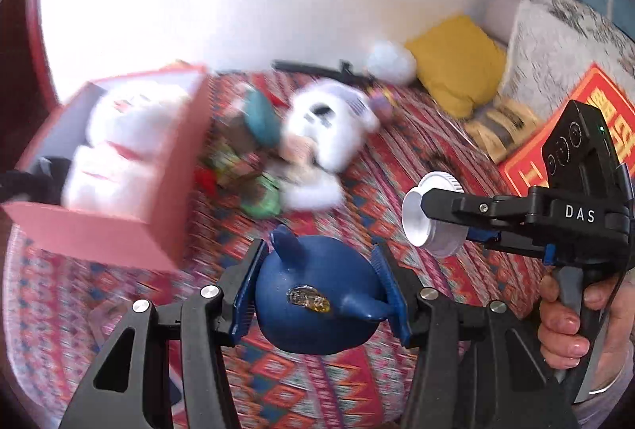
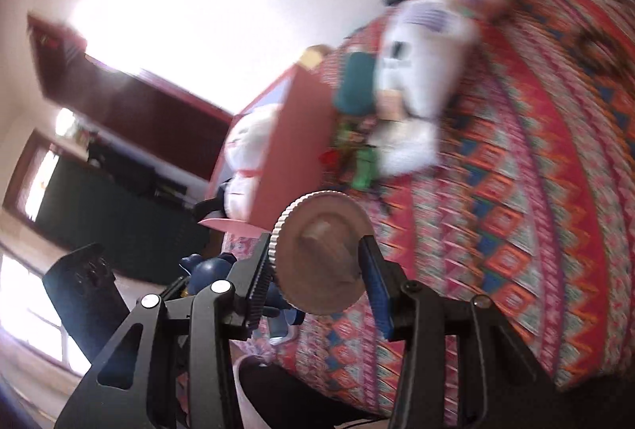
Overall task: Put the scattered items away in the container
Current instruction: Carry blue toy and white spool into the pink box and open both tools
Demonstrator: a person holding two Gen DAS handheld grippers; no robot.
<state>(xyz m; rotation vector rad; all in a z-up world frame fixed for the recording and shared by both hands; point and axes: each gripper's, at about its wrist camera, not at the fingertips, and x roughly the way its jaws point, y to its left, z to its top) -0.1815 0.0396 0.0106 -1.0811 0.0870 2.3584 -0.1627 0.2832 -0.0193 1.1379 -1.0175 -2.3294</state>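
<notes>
My left gripper (image 1: 321,294) is shut on a round dark blue toy (image 1: 313,302) with ears and a gold sticker, held above the patterned bedspread. My right gripper (image 2: 317,270) is shut on a white ribbed jar lid (image 2: 321,254); the lid also shows in the left wrist view (image 1: 432,214) at right. The pink box (image 1: 119,222) stands at left with a white plush (image 1: 115,147) inside. Scattered beside it lie a white plush toy (image 1: 329,127), a teal item (image 1: 260,119) and small green and red toys (image 1: 258,202).
A yellow cushion (image 1: 456,64), a black toy gun (image 1: 321,70), a white ball (image 1: 391,62) and a red printed box (image 1: 571,123) lie at the back and right of the bed. The bedspread (image 1: 397,167) has a bare stretch in front of the toys.
</notes>
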